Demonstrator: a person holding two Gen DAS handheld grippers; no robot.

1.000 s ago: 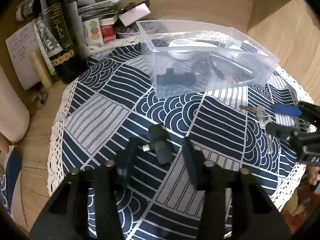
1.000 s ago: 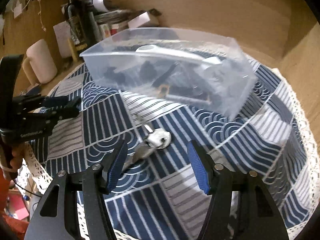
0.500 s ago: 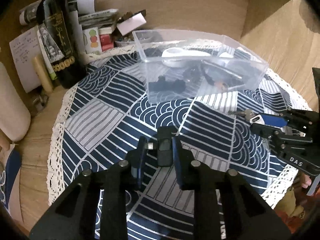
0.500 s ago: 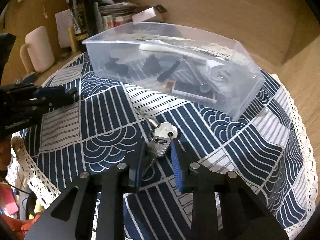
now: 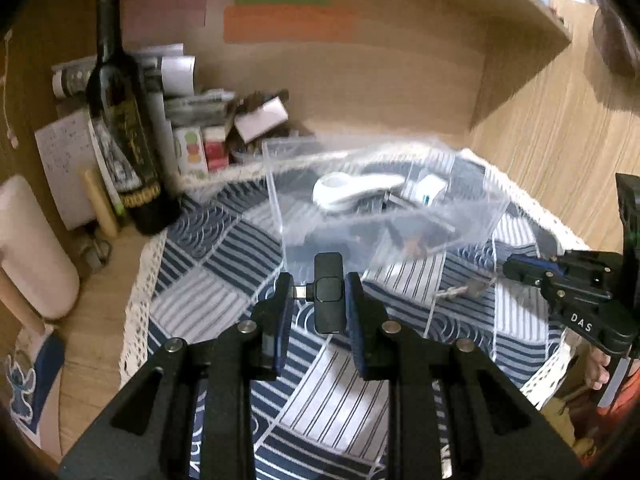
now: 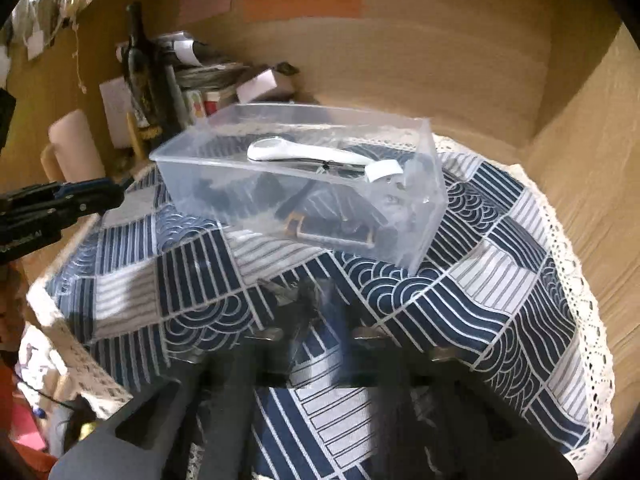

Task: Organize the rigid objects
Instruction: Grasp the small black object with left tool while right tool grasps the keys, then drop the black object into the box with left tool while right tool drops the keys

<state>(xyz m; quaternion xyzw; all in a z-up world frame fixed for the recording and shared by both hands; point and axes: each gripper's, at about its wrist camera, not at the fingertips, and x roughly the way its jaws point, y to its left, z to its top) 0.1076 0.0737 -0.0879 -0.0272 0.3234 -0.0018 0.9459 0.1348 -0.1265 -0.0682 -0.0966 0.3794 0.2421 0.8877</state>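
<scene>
Nearest in the left wrist view, the left tongs [image 5: 318, 304] are closed on the small black adapter [image 5: 329, 298], its plug tip poking left against the left pad; a second ago they straddled it wide open as it lay on the patterned cloth [image 5: 224, 264], so the grasp is made and the adapter now looks lifted clear of the desk. In the right wrist view the right tongs [image 6: 310, 320] are badly blurred, narrowed from the wide gap of a second ago; something blurred sits between them where the keys [image 5: 464, 290] lay half a second ago, but whether they are truly gripped I cannot tell. From the left they show as a small blur beside the right tong tips. Farther off, the clear plastic bin [image 6: 424, 236] stands mid-cloth, already holding a white handled tool [image 6: 304, 154] and dark items. Both picks likely go there next. Beyond, a wine bottle [image 5: 120, 128] stands far left among papers.
</scene>
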